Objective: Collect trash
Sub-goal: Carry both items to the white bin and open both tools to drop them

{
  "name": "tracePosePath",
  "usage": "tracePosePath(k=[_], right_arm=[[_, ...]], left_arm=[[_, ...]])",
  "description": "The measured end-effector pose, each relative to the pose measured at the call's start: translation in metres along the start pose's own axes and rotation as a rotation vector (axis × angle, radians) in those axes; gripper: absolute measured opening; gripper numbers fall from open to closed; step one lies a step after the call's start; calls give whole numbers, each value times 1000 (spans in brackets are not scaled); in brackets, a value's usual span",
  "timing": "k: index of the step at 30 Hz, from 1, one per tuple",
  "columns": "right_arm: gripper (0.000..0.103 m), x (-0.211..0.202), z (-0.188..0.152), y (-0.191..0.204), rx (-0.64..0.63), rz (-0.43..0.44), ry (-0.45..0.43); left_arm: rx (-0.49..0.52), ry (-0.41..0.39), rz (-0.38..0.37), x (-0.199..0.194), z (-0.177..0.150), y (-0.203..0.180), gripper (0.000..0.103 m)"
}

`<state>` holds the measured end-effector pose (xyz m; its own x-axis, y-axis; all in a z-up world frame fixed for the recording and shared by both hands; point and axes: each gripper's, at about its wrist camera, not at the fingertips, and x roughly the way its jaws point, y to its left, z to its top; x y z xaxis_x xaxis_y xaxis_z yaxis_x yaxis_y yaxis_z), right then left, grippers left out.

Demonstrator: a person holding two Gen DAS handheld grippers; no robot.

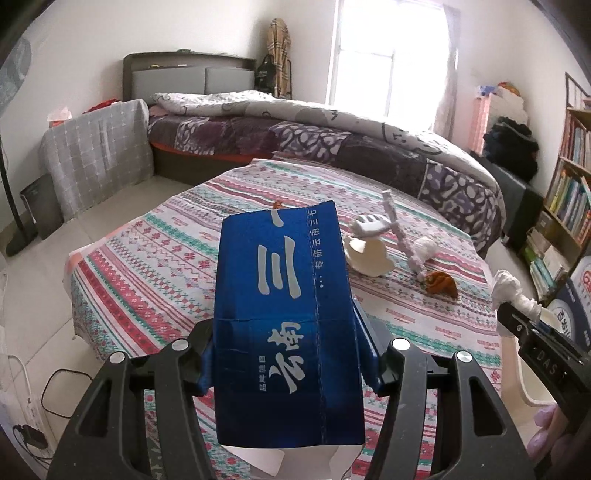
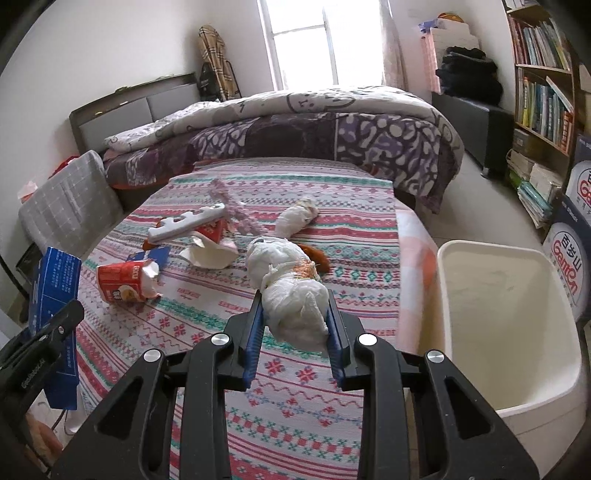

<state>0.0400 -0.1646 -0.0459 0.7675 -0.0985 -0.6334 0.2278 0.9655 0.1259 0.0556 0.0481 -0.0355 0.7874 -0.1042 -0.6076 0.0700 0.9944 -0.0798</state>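
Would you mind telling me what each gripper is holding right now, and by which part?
The left gripper clamps the blue carton across its lower sides; the right gripper pinches the white tissue wad at its near end.

You stand in a bedroom with white walls [image 1: 110,29] and pale tiled floor [image 1: 122,206]. A bright curtained window [image 1: 384,51] backlights a bed under a purple patterned quilt [image 2: 332,136]. A wooden bookshelf packed with books [image 2: 543,85] occupies your right wall.

Unmade bed [image 2: 280,122] under bright window [image 2: 306,40], bookshelf [image 2: 543,85] at right — patterned tablecloth [image 2: 207,325] in front.
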Motion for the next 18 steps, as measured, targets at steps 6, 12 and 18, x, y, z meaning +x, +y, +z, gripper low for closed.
tracePosePath(k=[6,12,18], right_arm=[[29,-5,3,-21,23,-31,-17],[29,-8,4,-51,70,-81,-31],[29,-11,5,-93,131,-168,-27]], left_arm=[[37,5,-22,1,-2,-23,58],[79,16,-48,4,-4,-47,58],[123,20,-81,5,-4,-72,58]])
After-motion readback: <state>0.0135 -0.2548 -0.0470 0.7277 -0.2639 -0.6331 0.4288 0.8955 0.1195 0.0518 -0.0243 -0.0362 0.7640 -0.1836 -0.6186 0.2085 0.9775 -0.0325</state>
